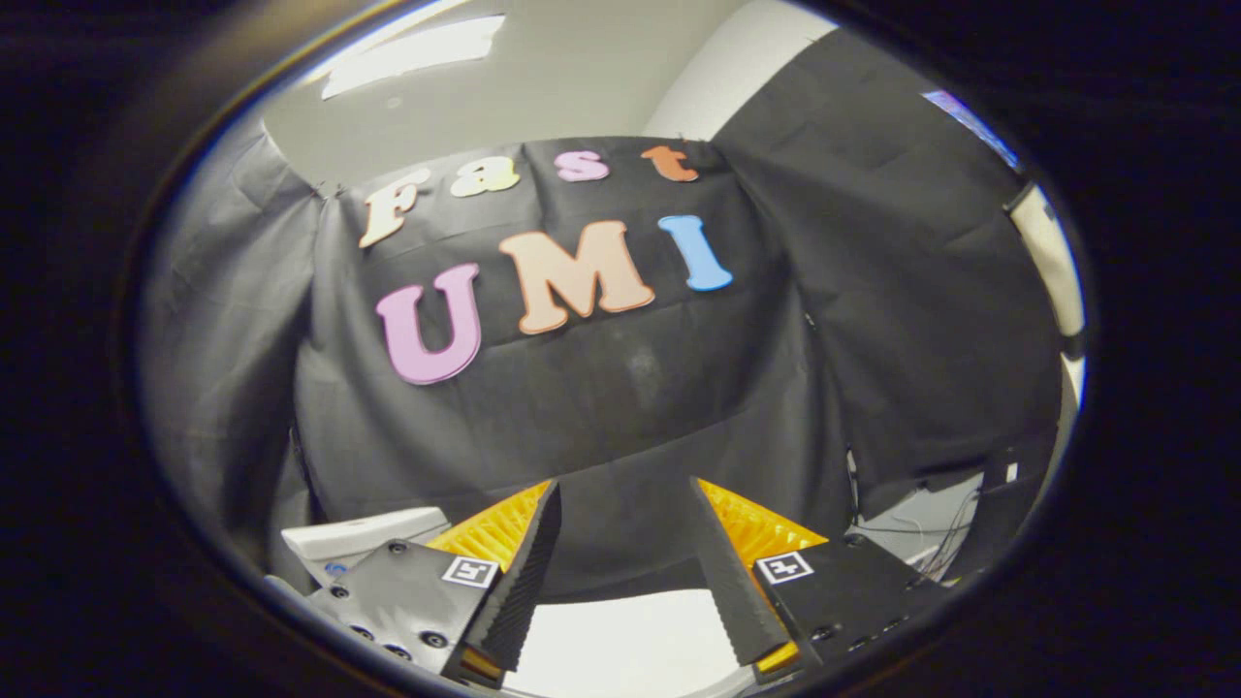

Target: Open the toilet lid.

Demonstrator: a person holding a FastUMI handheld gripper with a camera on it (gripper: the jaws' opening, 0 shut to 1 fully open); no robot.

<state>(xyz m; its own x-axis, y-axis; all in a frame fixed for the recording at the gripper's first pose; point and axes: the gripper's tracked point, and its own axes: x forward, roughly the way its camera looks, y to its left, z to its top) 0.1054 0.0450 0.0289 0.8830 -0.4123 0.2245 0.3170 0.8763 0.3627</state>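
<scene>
- Gripper view, looking out along the tool: the gripper (625,504) is spread wide, its two fingers splayed apart with a big gap between them and nothing held in there.
- Each finger is black with a ribbed inner pad, orange plastic showing behind it, and a small black-and-white square marker on the body near its base. The left finger (524,572) and right finger (732,572) both point up toward the black cloth wall (630,388).
- The tips aren't touching anything as far as I can see, just hanging in front of the cloth.
- Down low between the fingers there's a smooth white surface (630,635). Pretty sure that's the toilet lid, sitting under the gripper, but so little of it shows that I can't tell whether it's up or down, or if the fingers are in contact with it.
- Off past the left finger there's a white blocky part (364,538), near the cloth. Could be the tank, can't say for sure.
- Past the right finger, low down, some thin cables (945,543) lie on a light surface next to the cloth.
- Above the cloth you get the pale ceiling with a bright light panel (417,53).
</scene>
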